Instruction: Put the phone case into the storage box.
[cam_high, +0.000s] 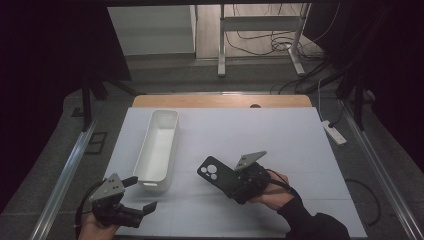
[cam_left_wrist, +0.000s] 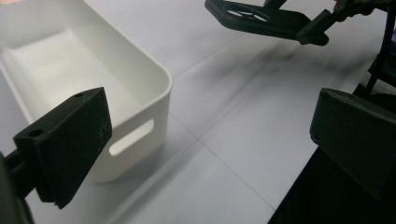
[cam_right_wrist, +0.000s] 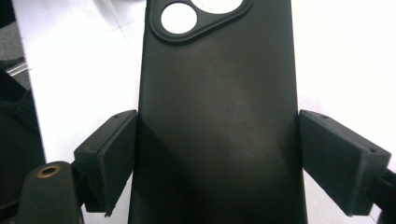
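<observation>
- So the black phone case (cam_high: 218, 175) is off the table, roughly 6 o'clock of centre, pinched across its width by the right gripper (cam_high: 239, 186).
- White bin (cam_high: 159, 150) sits at its 9 o'clock.
- Left gripper (cam_high: 140, 195), 7 o'clock corner, jaws wide apart, nothing in them.

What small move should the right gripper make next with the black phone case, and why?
Probably carry it a little further left, toward the white bin. The right gripper grips the black phone case by its two long edges, lifted off the table, and the bin is empty, with its open top facing up. The left gripper is open and holds nothing, beside the bin's near end.
</observation>
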